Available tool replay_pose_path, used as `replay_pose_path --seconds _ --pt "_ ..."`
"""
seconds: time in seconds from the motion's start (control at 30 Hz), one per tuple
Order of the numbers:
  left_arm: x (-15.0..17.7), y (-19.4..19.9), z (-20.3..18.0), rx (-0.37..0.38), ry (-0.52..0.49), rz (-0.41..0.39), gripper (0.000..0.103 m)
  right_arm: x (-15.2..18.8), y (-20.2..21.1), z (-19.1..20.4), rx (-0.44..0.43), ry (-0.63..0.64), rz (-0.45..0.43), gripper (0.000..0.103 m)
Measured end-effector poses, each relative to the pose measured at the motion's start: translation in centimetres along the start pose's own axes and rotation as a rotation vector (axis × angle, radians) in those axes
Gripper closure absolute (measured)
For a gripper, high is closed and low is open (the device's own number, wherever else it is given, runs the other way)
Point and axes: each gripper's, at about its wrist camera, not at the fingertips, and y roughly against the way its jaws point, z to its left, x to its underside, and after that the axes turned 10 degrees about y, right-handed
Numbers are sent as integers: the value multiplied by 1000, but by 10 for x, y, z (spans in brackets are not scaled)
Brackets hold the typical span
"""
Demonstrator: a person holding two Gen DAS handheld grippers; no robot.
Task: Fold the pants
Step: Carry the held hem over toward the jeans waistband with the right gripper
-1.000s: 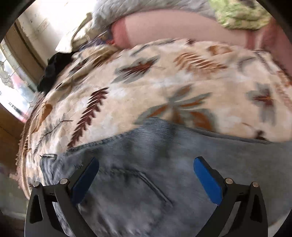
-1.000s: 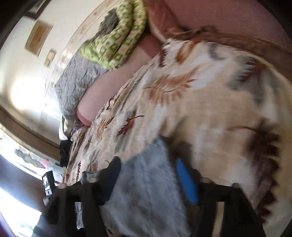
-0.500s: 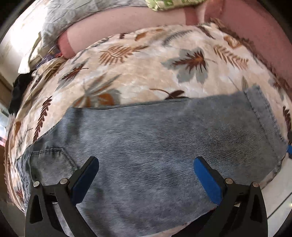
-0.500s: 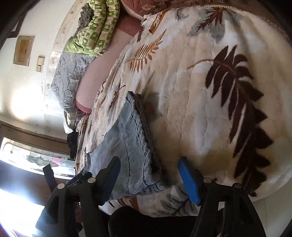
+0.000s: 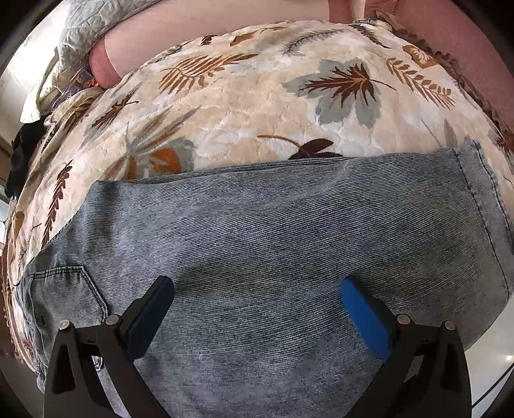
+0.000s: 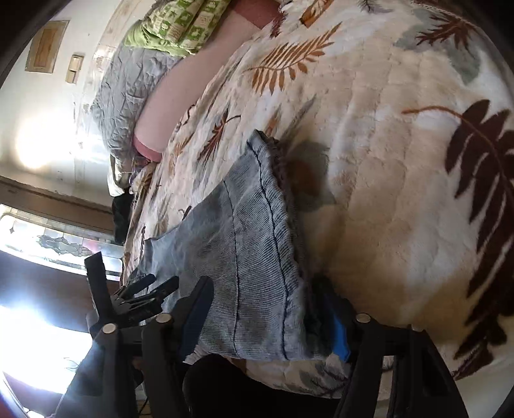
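A bed covered by a cream plush blanket (image 5: 244,106) printed with rust, brown and grey leaves fills most of both views, and the same blanket (image 6: 385,180) spreads wide to the right in the right wrist view. Along its far edge lies a long pink bolster (image 5: 199,35), with a grey quilted cover (image 6: 128,86) and a green patterned cloth (image 6: 180,22) piled behind it against a pale wall. The pants (image 5: 273,250), in faded blue denim, lie flat on the near part of the blanket, stretched crosswise, a stitched back pocket (image 5: 64,295) toward the left and a hemmed leg end (image 5: 482,199) toward the right. In the right wrist view the pants (image 6: 244,257) show that hemmed end, with dark stitching lines running along it, near the blanket's edge. The left gripper (image 5: 257,299) hovers over the middle of the denim, its jaws spread wide with nothing pinched between them. The right gripper (image 6: 266,318) straddles the hemmed end, and its jaws are closing with the denim between them; the blue pad (image 6: 340,337) on the right sits partly under the cloth's edge, though whether the pads already press on the fabric cannot be told.
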Motion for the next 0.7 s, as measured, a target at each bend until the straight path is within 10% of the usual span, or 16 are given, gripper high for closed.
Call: replay_pose_path --seconds 0.07,0.33,0.5,0.6,0.7 --pt "2 5 2 -4 3 -7 0 -1 -4 -1 12 2 24 84" --pt "6 30 37 -20 48 -46 0 5 4 -8 -4 -62 -41 81" --pt "7 22 27 -15 27 -20 0 0 -9 -7 -74 -54 -45 54" --pt "7 25 14 10 1 -33 0 -2 -12 0 -39 -24 -38 90" --pt "4 32 0 13 -33 -53 0 -2 -2 1 -32 -13 -68 90"
